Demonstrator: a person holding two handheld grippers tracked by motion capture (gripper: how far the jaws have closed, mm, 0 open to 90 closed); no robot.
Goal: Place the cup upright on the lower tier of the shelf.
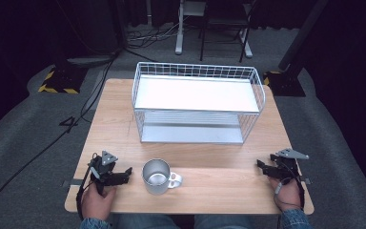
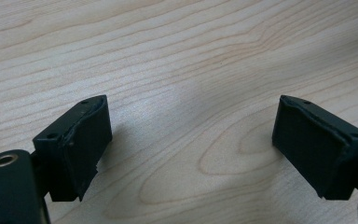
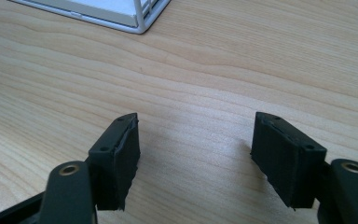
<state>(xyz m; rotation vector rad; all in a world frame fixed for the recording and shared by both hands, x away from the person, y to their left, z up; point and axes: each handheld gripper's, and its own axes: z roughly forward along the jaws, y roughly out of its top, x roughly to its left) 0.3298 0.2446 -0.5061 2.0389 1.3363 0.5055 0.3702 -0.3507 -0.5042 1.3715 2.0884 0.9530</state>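
Near edge: shiny metal mug with a side handle [image 1: 157,176] is standing upright on the light wooden table [image 1: 205,157], mouth facing up, long axis vertical, handle sticking out toward the right. Left black hand-held gripper [image 1: 126,172] is resting just left of the mug, pointing right at it, not touching; in the left gripper view [image 2: 191,140] its jaws are standing wide apart with bare wood between. Right black hand-held gripper [image 1: 260,164] is sitting near the right edge, well apart from the mug, pointing left; in the right gripper view [image 3: 193,149] jaws are parted, holding nothing. Farther back: white two-tier wire rack [image 1: 198,102] is standing mid-table, long side running left-right.
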